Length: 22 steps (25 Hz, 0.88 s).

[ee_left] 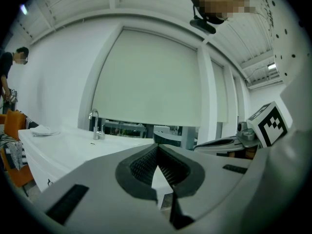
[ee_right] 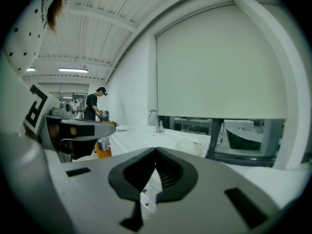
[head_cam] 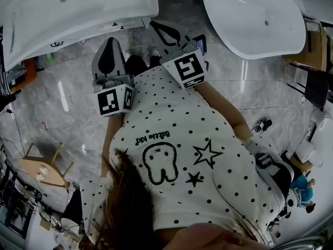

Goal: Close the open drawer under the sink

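Grey two-jaw left gripper (ee_left: 157, 150) and right gripper (ee_right: 156, 156): both were pressed together, empty. White sink counter (ee_left: 61, 143) with chrome tap (ee_left: 94, 125) stood beyond the jaws, leftward; its open drawer showed in no view. Risk: a blind push could strike the counter, not the drawer front.

White sink vanity (head_cam: 104, 4) upper left; drawer not discernible.
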### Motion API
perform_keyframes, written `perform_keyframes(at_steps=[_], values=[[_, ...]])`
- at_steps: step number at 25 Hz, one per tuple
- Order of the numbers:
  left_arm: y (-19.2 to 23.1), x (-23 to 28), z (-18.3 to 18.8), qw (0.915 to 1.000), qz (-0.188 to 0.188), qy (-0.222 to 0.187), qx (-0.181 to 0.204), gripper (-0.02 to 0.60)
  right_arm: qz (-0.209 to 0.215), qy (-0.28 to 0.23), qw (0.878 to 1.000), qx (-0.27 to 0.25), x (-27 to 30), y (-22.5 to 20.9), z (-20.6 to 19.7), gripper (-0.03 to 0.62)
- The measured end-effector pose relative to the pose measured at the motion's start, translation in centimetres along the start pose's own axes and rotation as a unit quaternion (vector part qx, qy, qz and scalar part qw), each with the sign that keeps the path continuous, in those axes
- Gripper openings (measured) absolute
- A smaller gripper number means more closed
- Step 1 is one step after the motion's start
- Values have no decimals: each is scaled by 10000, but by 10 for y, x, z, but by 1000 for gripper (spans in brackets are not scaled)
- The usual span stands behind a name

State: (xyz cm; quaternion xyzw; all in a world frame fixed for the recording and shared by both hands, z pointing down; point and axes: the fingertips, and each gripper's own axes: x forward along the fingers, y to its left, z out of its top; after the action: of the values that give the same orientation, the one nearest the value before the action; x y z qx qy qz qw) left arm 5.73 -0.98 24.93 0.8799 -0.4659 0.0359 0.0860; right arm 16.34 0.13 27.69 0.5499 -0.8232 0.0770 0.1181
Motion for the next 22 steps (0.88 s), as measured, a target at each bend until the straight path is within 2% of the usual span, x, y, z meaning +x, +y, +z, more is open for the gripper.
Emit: perform_keyframes(at_steps=[5,10,13,22], values=[[-2,1,-4,9999,-28,169,19,5,-29,0,10000,-1,-1,-2,0,14],[0,2,0,10000,-39,28,13,5,-63,1,10000,9,0,-3,0,14],[0,3,-3,9999,-63,151,24,5,-92,0,10000,11,0,-4,1,14],[0,6,2,10000,-79,-47,4,5,-124,0,9999,3,1,-6,1,14]])
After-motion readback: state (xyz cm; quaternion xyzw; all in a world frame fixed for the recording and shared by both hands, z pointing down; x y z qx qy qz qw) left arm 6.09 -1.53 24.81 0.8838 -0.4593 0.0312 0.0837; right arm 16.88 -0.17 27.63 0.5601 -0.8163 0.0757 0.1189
